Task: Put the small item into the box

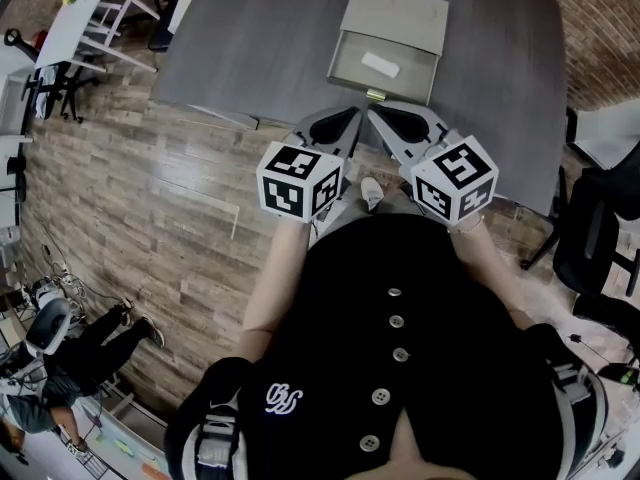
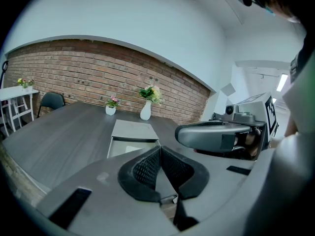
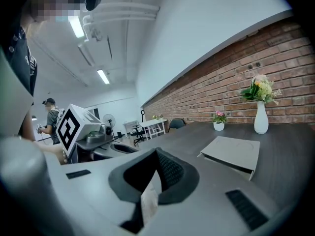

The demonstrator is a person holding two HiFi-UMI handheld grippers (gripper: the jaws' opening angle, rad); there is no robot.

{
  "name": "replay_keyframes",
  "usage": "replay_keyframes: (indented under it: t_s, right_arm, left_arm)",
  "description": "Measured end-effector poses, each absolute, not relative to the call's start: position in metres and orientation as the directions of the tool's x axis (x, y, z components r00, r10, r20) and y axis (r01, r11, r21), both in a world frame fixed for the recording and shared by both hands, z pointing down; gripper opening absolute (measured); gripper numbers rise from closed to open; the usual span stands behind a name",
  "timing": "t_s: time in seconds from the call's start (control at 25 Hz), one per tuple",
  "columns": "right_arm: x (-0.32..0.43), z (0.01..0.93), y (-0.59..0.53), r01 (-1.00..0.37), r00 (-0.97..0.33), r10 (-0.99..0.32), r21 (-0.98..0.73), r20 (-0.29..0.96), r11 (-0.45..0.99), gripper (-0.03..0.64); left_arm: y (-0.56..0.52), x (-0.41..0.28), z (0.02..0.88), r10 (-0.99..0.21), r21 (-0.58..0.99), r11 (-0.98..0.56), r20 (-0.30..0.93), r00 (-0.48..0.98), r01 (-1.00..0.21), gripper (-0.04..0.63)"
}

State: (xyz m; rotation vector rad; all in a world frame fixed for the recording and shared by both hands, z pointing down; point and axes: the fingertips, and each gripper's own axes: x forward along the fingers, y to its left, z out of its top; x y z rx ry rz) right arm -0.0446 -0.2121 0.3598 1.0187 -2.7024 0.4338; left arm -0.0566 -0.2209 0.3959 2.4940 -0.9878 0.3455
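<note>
A flat grey box (image 1: pixel 396 16) lies on the dark grey table (image 1: pixel 250 38) with its drawer (image 1: pixel 383 66) pulled out toward me. A small white item (image 1: pixel 380 65) lies inside the drawer. Both grippers hover at the table's near edge, just short of the drawer's front. My left gripper (image 1: pixel 353 114) is shut with nothing in it, and so is my right gripper (image 1: pixel 371 114); their tips almost touch. In the left gripper view the shut jaws (image 2: pixel 160 150) point at the box (image 2: pixel 133 130). In the right gripper view the box (image 3: pixel 231 153) lies right of the shut jaws (image 3: pixel 156 154).
Two vases with flowers (image 2: pixel 145 110) (image 2: pixel 110 109) stand at the table's far edge before a brick wall. Black office chairs (image 1: pixel 600 228) stand right of the table. A white table (image 1: pixel 80 13) and wooden floor (image 1: pixel 150 198) are at left, where a person (image 1: pixel 60 353) stands.
</note>
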Motion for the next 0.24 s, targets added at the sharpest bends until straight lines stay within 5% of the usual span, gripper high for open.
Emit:
replay_keyframes:
  t_s: [0.24]
  right_arm:
    - [-0.0445, 0.3620, -0.2121, -0.670, -0.733, -0.603, -0.188, 0.315, 0.718, 0.000]
  left_arm:
    - [-0.2212, -0.0553, 0.3970, -0.584, 0.303, -0.651, 0.384, 0.715, -0.696, 0.014]
